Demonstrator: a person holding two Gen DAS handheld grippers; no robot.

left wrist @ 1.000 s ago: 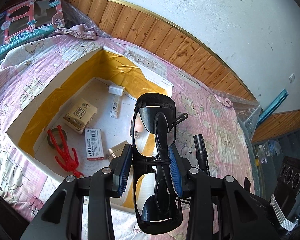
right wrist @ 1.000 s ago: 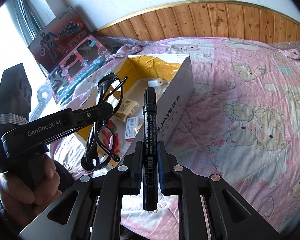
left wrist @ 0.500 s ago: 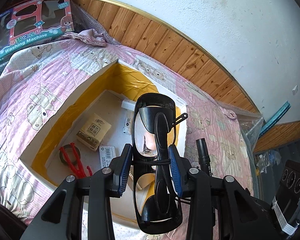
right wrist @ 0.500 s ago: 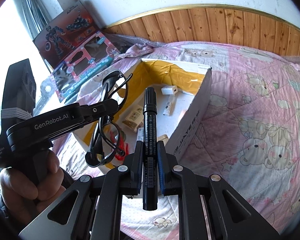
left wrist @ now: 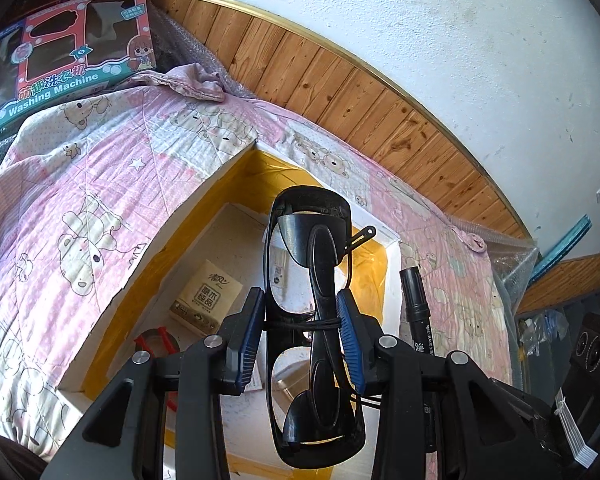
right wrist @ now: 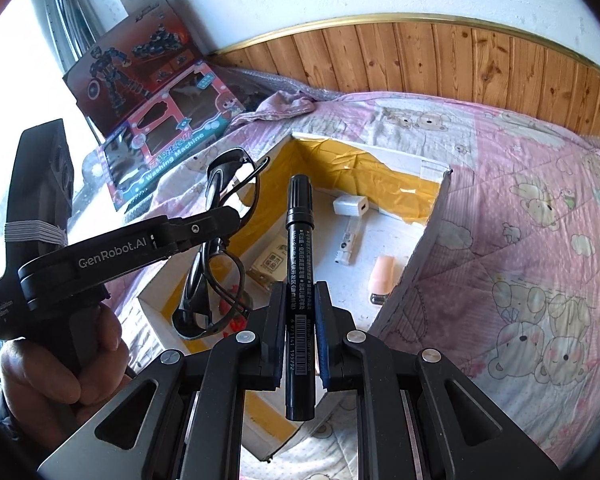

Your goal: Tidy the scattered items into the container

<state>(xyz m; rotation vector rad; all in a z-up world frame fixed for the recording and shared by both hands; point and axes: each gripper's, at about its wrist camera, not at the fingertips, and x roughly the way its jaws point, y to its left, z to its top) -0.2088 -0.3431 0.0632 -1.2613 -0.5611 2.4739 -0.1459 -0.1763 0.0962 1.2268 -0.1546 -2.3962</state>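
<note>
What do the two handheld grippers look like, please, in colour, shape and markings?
Both the left gripper and the right gripper are black, with angular linkage arms, silver pivot bolts and ribbed blue finger pads. The left one's side reads "GenRobot.AI"; pale elastic bands wrap its rear.

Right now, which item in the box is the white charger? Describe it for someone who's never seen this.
On the pink quilt sits an open box lined with yellow tape. The charger lies at its far end: a small white block, squarer than the slim white stick just in front of it.

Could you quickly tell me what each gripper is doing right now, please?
Left gripper: closed on the black glasses, over the box.
Right gripper: closed on the black marker.
</note>
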